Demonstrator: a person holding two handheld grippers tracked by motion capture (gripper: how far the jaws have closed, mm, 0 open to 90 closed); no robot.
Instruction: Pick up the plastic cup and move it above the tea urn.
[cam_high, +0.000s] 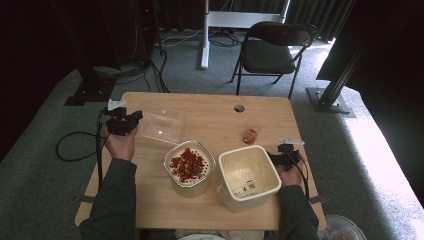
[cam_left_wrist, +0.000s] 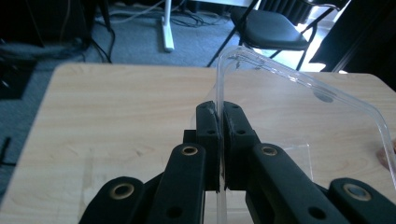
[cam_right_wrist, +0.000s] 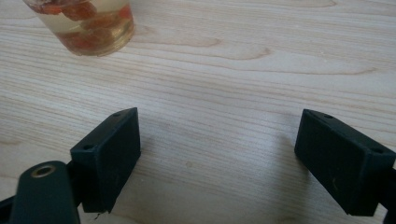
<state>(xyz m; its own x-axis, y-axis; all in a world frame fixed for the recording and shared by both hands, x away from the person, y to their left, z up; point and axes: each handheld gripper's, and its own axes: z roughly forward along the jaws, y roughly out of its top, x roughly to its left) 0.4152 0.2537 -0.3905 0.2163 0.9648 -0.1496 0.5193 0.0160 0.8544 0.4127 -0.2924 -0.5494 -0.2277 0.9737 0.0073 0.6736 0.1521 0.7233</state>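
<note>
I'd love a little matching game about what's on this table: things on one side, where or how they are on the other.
Things:
1. clear lid
2. strainer basket
3. cream bin
4. small glass

States:
A. empty inside
B. full of red berries
C. pinched at its edge by the left gripper
D. standing alone near the open right gripper

Pairs: 1-C, 2-B, 3-A, 4-D

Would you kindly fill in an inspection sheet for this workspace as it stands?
Surface: wooden table, round hole near far edge.
Job's things: clear lid, held at its rim; strainer of red fruit; cream container.
Clutter: small glass with red pieces.
Grippers: left hand-held gripper shut on the lid; right hand-held gripper open above bare wood.
Cables: black cable off the table's left edge.
Surroundings: folding chair, grey carpet.
</note>
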